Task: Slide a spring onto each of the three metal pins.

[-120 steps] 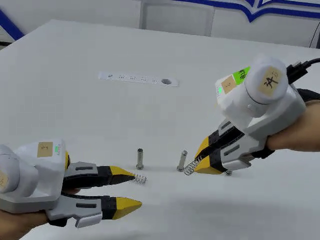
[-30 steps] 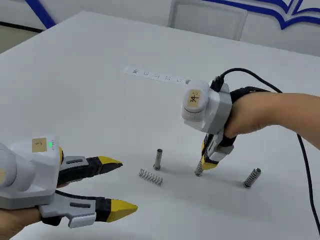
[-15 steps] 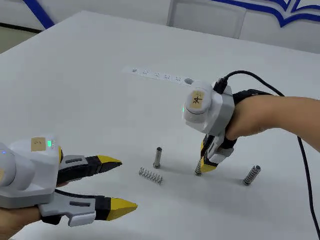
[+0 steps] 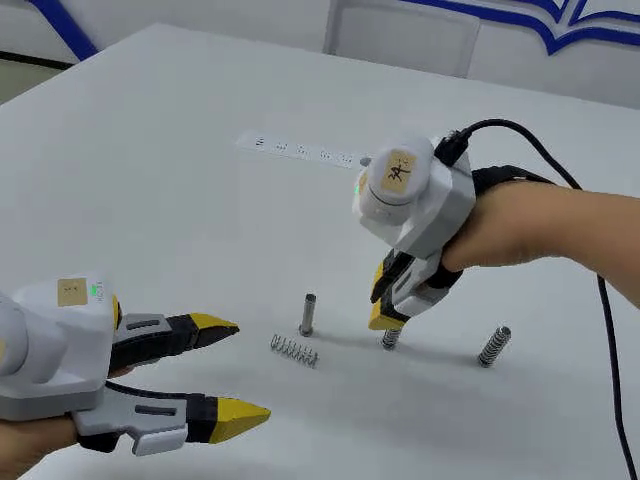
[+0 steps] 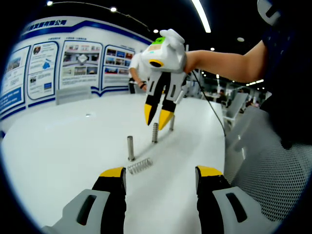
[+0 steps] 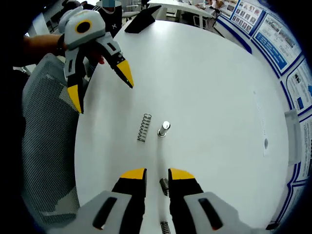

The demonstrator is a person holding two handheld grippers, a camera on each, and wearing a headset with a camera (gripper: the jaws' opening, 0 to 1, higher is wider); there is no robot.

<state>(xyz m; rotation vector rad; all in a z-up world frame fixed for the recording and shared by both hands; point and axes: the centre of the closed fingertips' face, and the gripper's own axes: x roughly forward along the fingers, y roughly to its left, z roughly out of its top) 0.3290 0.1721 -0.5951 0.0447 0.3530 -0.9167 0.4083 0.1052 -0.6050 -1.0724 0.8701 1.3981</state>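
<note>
Three small metal pins stand on the white table (image 4: 150, 200). The left pin (image 4: 307, 314) (image 5: 130, 148) (image 6: 164, 128) is bare. The middle pin (image 4: 390, 338) (image 5: 154, 132) (image 6: 165, 185) carries a spring, and so does the right pin (image 4: 493, 346) (image 5: 171, 123). A loose spring (image 4: 294, 350) (image 5: 140, 165) (image 6: 144, 127) lies flat beside the bare pin. My right gripper (image 4: 383, 318) (image 5: 155, 120) (image 6: 157, 173) hovers just above the middle pin, jaws slightly apart and holding nothing. My left gripper (image 4: 252, 368) (image 5: 158, 173) (image 6: 103, 93) is open and sits a short way in front of the loose spring.
A white power strip (image 4: 300, 152) lies farther back on the table. A black cable (image 4: 600, 290) trails from the right gripper along the person's arm. Bare table surface surrounds the pins.
The right gripper has let go of the spring on the middle pin and risen slightly above it. The left gripper has stayed in place.
</note>
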